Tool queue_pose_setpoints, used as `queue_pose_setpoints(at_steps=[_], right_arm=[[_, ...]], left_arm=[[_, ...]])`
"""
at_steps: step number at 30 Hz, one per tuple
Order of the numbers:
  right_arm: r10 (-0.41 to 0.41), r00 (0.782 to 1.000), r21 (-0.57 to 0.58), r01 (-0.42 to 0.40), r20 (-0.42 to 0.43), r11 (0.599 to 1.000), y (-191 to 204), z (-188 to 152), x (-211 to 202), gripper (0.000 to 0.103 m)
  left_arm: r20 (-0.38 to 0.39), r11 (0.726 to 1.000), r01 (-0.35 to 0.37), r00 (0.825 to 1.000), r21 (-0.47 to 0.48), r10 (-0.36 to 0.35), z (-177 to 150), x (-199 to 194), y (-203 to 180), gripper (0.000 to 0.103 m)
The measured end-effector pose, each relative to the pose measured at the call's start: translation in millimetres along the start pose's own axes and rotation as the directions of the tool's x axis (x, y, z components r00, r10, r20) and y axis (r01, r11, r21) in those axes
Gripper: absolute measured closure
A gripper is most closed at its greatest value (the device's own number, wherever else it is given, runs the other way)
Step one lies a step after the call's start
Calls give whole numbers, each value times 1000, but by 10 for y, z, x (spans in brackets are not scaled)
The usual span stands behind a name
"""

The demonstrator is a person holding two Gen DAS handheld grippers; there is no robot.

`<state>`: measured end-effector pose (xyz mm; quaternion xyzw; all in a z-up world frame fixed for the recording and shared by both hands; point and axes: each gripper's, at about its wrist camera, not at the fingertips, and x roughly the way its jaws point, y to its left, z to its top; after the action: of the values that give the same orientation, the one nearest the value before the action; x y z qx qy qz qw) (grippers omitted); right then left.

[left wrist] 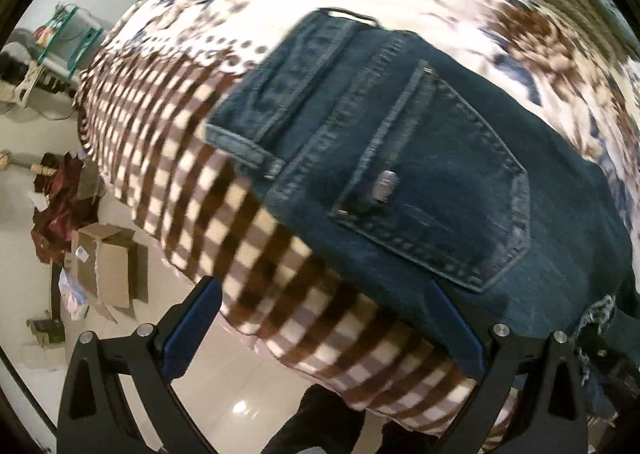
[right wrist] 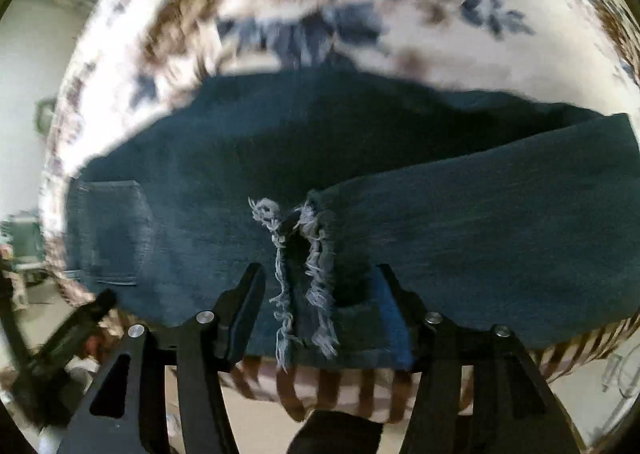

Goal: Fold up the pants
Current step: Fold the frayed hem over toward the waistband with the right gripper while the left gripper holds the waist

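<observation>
Your left gripper is spread wide with nothing between its blue-lined fingers. It sits at the near edge of the bed, its right finger overlapping the near edge of the jeans in the view (contact cannot be confirmed), its left finger over the blanket.

The jeans lie flat on the blanket, which is checked brown and cream on the near side and floral further off. In the left wrist view the waistband is at the left, and a back pocket faces up, bearing a small metal tag.

Your right gripper is also parted. The frayed hems of the legs hang between its fingers at the near edge of the bed; the fingers are set apart from the fabric bundle, so no grip is shown. The folded leg extends to the right across the lower layer of denim.

To the left of the bed, an opened cardboard box and dark red cloth lie on the pale tiled floor.
</observation>
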<state>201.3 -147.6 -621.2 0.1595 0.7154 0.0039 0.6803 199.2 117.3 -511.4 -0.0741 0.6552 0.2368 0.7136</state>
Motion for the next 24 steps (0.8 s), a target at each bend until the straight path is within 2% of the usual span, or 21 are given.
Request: queue_pose_setpoints(at_steps=[2,3,4,5,6,9,12,16,18,19,20,21,22,24], right_arm=[[-54,999,-6,54,-5,999,65,24,94,45],[-83,997,6,83,2,997,73,23,106,51],[-112,994,28,112,13,993,69,20,97,64],[-122,992,56,121,26,991,52,19,84,71],[-141,989,87,137,36,987,11,13,53,92],[-123,990,136,113,66,984,-38,0,-66,95],[-127,985,112,113,121,987,116,16,-212,95],[-126,985,99,115,120,989,249,94,-184,95],[-123,988,107,113,90,988,260,142,-49,95],[-102,992,129,91,77,987,225,164,-3,94],[-73,995,147,62,66,987,185,176,7,88],[-13,998,165,4,55,986,138,203,1,78],[43,998,171,-51,52,984,120,217,4,57],[180,983,181,-185,46,966,46,241,-60,35]], left_arm=[[0,1000,-3,1000,-22,3,8,4,67,0],[2,999,-5,1000,-33,5,13,3,108,0],[3,999,-6,1000,-38,6,21,6,139,0],[4,999,-6,1000,-44,6,23,3,162,0],[5,999,-5,1000,-50,5,27,0,185,0],[12,997,5,1000,-73,-4,33,-14,273,0],[19,996,16,1000,-89,-15,41,-17,328,0],[22,995,19,1000,-100,-17,39,-8,344,0],[18,994,24,1000,-105,-22,41,10,355,0],[19,994,29,999,-110,-27,38,10,359,0],[21,993,35,999,-113,-33,34,10,359,0],[25,992,48,999,-117,-46,39,15,369,0],[29,990,63,998,-123,-60,44,18,377,0],[43,982,111,993,-152,-106,59,27,414,0]])
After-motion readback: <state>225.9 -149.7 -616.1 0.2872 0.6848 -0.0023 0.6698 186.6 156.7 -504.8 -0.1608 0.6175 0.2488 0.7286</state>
